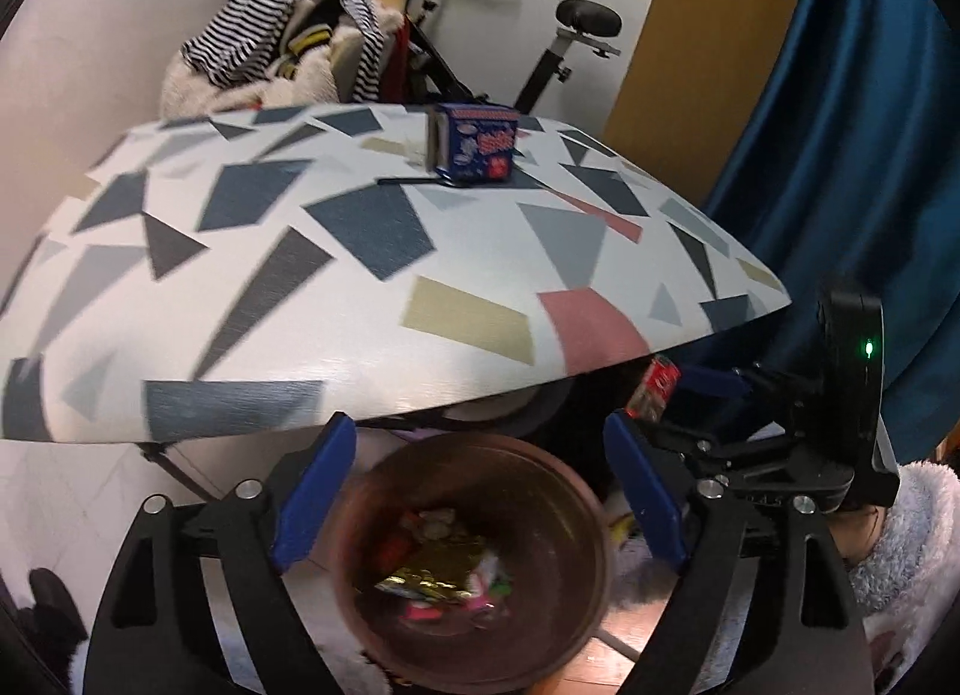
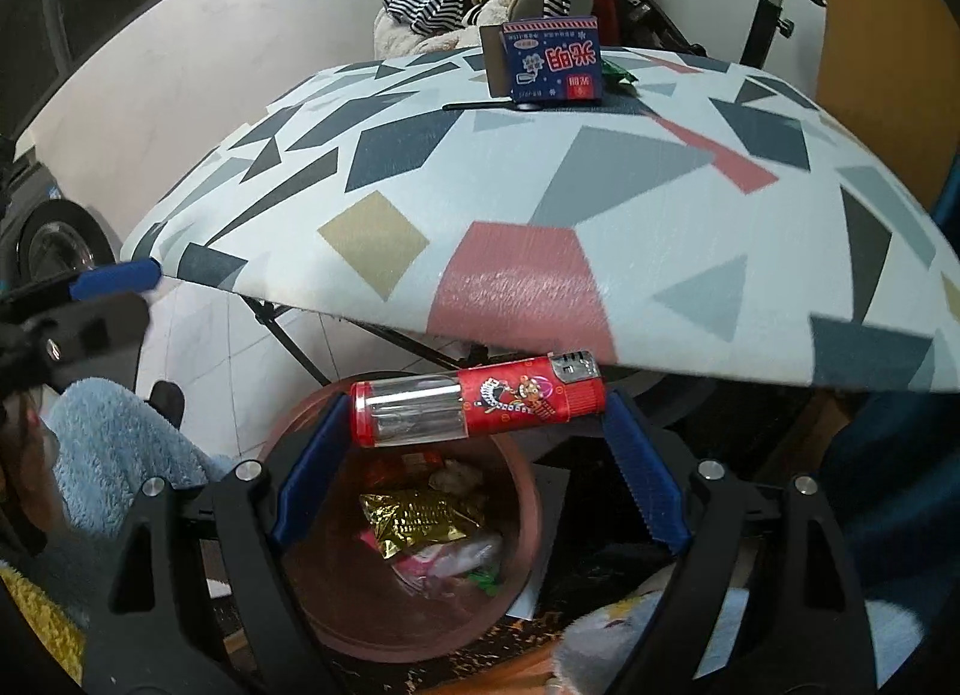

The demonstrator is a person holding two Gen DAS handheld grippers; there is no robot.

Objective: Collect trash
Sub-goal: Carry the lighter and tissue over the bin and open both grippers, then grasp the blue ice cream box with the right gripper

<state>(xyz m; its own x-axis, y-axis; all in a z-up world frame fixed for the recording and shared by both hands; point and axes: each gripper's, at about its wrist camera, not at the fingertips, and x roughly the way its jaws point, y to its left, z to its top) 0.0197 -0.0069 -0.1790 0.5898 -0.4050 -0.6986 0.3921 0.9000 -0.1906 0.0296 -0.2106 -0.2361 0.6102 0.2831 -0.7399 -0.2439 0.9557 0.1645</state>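
A brown bin (image 1: 579,491) stands on the floor under the table's near edge, with a gold wrapper (image 1: 432,575) and other scraps inside. My left gripper (image 1: 480,431) hangs open above it with nothing between its blue fingers. My right gripper (image 2: 477,410) is shut on a red lighter with a clear end (image 2: 474,410), gripped end to end and lying crosswise over the bin (image 2: 531,491). The lighter (image 1: 654,392) also shows at the right in the left wrist view. On the far side of the patterned table (image 2: 540,185) stand a blue carton (image 2: 549,59) and a green wrapper (image 2: 618,72).
The table edge (image 1: 360,395) overhangs the bin. Behind the table are an exercise bike (image 1: 564,53) and a chair piled with striped clothes (image 1: 282,35). A blue curtain (image 1: 840,125) hangs at the right. Fluffy sleeves (image 2: 120,455) of the person flank the grippers.
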